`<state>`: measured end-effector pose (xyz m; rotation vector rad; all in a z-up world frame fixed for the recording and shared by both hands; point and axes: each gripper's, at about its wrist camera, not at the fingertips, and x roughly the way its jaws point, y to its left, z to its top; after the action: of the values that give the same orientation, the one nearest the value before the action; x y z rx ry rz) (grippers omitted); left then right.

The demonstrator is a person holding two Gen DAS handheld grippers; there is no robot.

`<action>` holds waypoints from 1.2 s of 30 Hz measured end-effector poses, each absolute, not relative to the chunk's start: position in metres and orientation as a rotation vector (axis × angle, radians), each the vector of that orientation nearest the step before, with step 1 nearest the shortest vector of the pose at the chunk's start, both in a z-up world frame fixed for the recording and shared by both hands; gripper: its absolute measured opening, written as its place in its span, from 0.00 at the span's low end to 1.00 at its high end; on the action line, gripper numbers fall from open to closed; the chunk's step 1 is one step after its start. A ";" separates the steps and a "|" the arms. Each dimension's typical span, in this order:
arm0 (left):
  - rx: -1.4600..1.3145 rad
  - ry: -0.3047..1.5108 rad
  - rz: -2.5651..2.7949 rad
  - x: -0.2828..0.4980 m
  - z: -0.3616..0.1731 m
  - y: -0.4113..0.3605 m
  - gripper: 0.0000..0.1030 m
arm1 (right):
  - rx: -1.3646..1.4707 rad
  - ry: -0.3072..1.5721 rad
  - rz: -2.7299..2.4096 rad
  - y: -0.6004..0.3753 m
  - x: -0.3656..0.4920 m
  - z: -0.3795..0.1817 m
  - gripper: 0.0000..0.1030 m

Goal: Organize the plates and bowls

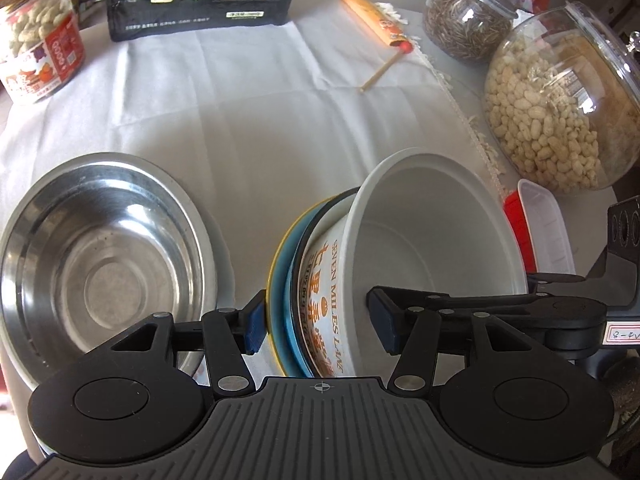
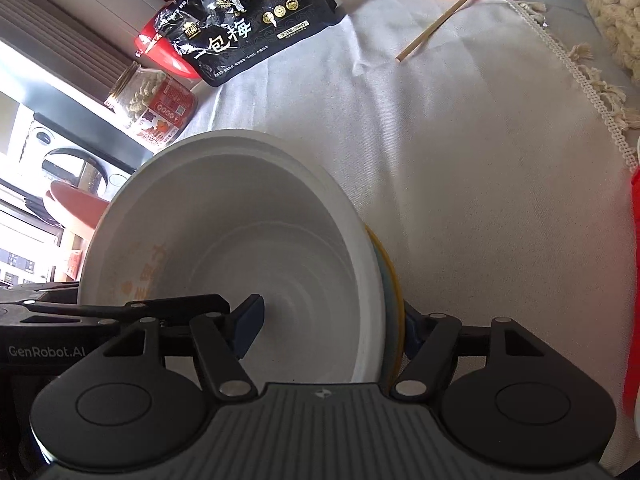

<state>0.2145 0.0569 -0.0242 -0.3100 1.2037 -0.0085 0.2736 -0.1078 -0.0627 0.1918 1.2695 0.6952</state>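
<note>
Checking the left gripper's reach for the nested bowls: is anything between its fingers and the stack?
Nothing visible. The left gripper straddles the bowl stack: one finger outside the yellow rim, the other inside the white paper bowl.

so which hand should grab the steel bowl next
Left, probably. The steel bowl sits just beside the open left tool; the right tool straddles the white bowl at its rim, and its view shows no steel bowl.
</note>
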 end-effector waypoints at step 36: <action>-0.379 1.204 -0.018 0.206 -0.043 0.057 0.59 | 0.227 1.329 0.752 -0.123 0.275 -0.070 0.54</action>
<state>0.2056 0.0568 -0.0431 -0.3788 1.2035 -0.0182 0.2753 -0.1229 -0.0699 0.2267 1.3286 0.7524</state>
